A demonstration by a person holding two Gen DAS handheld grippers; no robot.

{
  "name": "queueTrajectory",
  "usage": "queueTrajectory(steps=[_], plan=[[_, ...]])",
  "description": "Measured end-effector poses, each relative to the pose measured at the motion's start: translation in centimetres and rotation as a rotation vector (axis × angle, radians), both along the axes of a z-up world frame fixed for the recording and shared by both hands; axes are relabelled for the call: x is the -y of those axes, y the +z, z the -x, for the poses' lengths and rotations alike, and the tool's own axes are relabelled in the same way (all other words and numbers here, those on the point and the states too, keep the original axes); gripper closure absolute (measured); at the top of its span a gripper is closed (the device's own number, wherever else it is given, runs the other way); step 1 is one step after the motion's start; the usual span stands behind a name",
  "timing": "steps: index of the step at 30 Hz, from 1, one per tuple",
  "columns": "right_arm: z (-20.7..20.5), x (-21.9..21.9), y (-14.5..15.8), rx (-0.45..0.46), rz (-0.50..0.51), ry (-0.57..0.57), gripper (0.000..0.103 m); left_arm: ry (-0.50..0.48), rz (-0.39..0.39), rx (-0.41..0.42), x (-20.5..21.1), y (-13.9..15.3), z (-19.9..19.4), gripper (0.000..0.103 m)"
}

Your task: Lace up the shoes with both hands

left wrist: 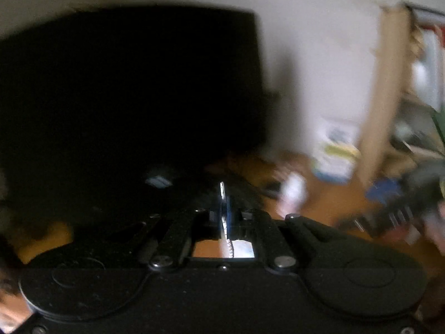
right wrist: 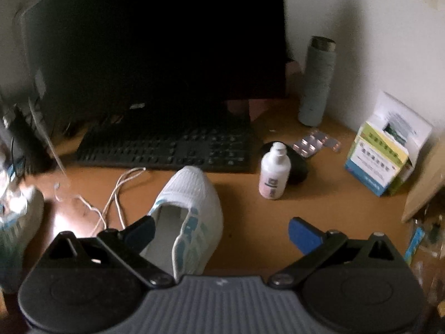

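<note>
Left wrist view, badly blurred: the left gripper [left wrist: 224,211] has its two black fingers pressed together, with only a thin bright sliver between the blue pads; whether anything is pinched there cannot be told. It sits above an orange-brown wooden desk [left wrist: 328,203]. A large black computer monitor [left wrist: 125,97] fills the left of the frame, and a small white plastic bottle [left wrist: 293,192] shows as a smear to the right. No shoe can be made out here.

Right wrist view, sharper: the right gripper [right wrist: 222,231] is spread wide and holds nothing. Its left blue-padded finger [right wrist: 140,232] hangs over the opening of a white mesh sneaker with light blue markings [right wrist: 192,203], which lies on the desk with its toe towards a black keyboard [right wrist: 167,147]. A loose white shoelace [right wrist: 116,192] trails on the desk just left of the sneaker. Further right stand the bottle, a tall grey flask [right wrist: 317,83] and a white-and-green cardboard box [right wrist: 383,150].
</note>
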State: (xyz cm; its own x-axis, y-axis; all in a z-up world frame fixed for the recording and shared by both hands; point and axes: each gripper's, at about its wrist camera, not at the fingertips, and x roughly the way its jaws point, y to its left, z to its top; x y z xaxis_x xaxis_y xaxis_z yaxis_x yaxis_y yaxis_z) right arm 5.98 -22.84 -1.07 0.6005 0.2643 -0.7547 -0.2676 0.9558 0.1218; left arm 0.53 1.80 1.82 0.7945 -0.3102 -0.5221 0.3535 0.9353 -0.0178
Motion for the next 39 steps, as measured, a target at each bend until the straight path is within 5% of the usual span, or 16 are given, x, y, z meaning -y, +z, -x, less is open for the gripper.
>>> queueTrajectory(steps=[6,17,20,30,32,39], plan=[[0.8,0.5,0.9,0.010,-0.061,-0.018,0.001,-0.101,0.011,-0.045,1.9,-0.9,0.6,0.103],[0.5,0.1,2.6,-0.066,-0.386,0.093,0.027,-0.225,0.021,-0.010,3.9,-1.5,2.2,0.103],[0.4,-0.4,2.3,-0.076,-0.399,0.129,0.043,-0.253,0.043,0.011,3.9,-1.3,2.7,0.103],[0.5,-1.2,1.3,-0.091,-0.406,0.185,0.062,-0.278,0.073,0.014,3.8,-1.5,3.1,0.103],[0.5,-1.1,1.2,-0.093,-0.420,0.181,0.073,-0.283,0.075,0.012,4.0,-1.5,3.1,0.103],[0.0,-0.8,0.7,-0.112,-0.441,0.166,0.080,-0.280,0.078,0.009,4.2,-1.6,3.2,0.103]])
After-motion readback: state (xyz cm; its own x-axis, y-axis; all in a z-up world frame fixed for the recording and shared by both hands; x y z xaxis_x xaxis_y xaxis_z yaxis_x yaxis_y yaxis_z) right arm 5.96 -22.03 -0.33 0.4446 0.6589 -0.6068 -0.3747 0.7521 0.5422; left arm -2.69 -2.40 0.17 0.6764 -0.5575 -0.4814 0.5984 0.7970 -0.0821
